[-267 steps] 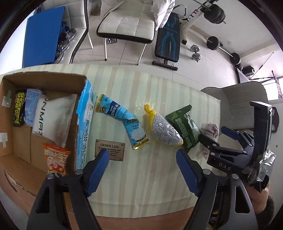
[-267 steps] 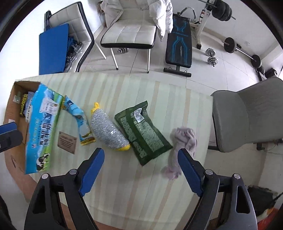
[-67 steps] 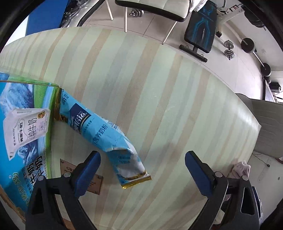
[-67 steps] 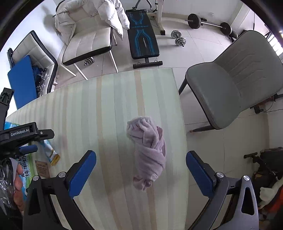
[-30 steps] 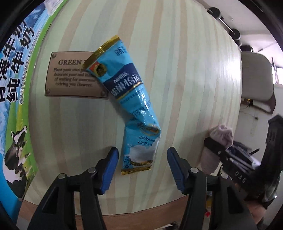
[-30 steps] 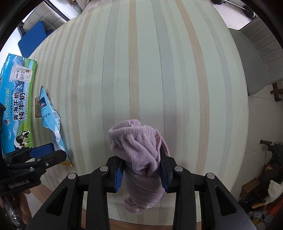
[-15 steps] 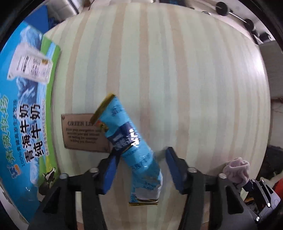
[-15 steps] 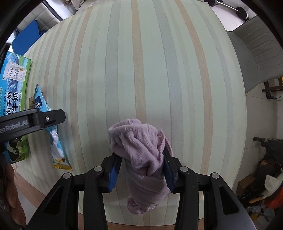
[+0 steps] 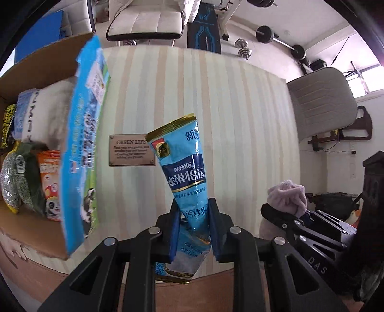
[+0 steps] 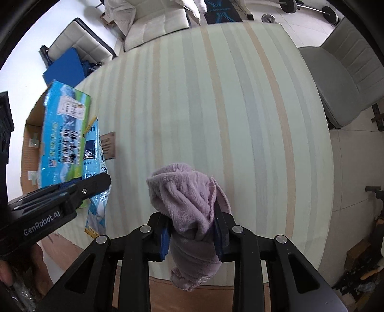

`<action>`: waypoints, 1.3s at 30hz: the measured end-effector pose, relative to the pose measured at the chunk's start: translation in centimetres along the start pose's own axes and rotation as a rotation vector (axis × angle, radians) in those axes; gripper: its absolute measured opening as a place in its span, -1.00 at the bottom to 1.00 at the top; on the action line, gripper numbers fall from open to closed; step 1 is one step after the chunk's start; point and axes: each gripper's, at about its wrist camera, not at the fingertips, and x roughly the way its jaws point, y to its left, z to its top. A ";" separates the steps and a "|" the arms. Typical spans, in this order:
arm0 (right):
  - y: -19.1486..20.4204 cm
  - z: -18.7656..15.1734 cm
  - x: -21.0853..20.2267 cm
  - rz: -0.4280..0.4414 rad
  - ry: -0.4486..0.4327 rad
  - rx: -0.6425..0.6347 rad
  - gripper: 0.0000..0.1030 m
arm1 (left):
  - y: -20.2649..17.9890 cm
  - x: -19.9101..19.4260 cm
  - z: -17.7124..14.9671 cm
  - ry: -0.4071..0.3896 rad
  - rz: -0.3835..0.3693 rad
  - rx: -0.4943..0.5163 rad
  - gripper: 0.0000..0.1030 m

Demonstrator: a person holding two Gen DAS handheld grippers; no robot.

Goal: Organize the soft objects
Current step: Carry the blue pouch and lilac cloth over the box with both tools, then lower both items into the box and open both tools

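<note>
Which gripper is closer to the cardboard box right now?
Left. The left gripper, shut on the blue Nestle pouch, hangs just beside the cardboard box. The right gripper, shut on the purple towel, is farther along the table, beyond the left one.

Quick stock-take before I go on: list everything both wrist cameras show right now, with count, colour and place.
Milk powder pouch: 1, blue with gold ends, clamped in the left gripper, lifted off the table.
Towel: 1, lilac, clamped in the right gripper.
Cardboard box: 1, brown, table's left end; its flap is printed blue and green.
Box contents: white bag, orange packet, green pouch, silver scrubber, black-yellow packet.
Plaque: 1, bronze, on the table beside the box.
Table: 1, pale striped.
Chairs: grey, right; white, far side.
Weight bench: 1, black-blue, on the floor.
Left gripper: black, blue fingers, shut.
Right gripper: same, shut.
</note>
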 end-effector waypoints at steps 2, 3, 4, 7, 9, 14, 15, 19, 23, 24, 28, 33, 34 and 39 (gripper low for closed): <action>2.6 -0.1 -1.8 0.035 -0.028 -0.016 -0.41 | 1.6 -3.5 -0.3 -0.046 -0.018 0.002 -0.63; 3.9 0.0 -2.7 0.050 -0.037 -0.025 -0.41 | 2.2 -5.1 0.4 -0.066 -0.027 0.004 -0.63; 5.5 0.0 -3.6 0.069 -0.050 -0.033 -0.41 | 3.4 -6.8 0.7 -0.087 -0.033 0.007 -0.63; 10.6 0.2 -6.7 0.107 -0.086 -0.073 -0.41 | 7.2 -11.7 1.9 -0.139 -0.025 0.020 -0.63; 14.1 0.5 -8.6 0.117 -0.111 -0.105 -0.41 | 10.9 -15.0 2.3 -0.172 0.014 0.024 -0.63; 23.6 2.6 -10.6 0.116 -0.155 -0.160 -0.41 | 19.4 -18.5 3.8 -0.204 0.113 0.018 -0.63; 24.9 3.0 -11.0 0.119 -0.158 -0.160 -0.41 | 21.2 -18.8 4.3 -0.202 0.128 0.008 -0.63; 30.9 5.4 -9.1 0.076 -0.161 -0.181 -0.41 | 26.0 -17.9 5.5 -0.169 0.151 -0.020 -0.63; 34.2 8.0 -5.7 0.001 -0.128 -0.172 -0.41 | 29.8 -16.2 5.9 -0.127 0.166 -0.071 -0.63; 34.2 8.8 -4.4 -0.012 -0.117 -0.161 -0.41 | 30.2 -15.4 6.2 -0.111 0.156 -0.087 -0.63; 33.5 11.0 0.2 -0.100 -0.087 -0.106 -0.41 | 32.5 -12.5 6.7 -0.032 0.178 -0.127 -0.56; 31.0 12.5 4.9 -0.168 -0.009 -0.044 0.52 | 35.1 -7.9 7.1 0.067 0.239 -0.147 -0.29; 31.0 12.5 5.1 -0.149 -0.018 -0.036 0.84 | 35.0 -7.8 7.0 0.061 0.238 -0.142 -0.14; 31.7 11.8 5.3 -0.174 -0.038 -0.074 0.84 | 34.8 -7.8 7.0 0.027 0.208 -0.128 0.47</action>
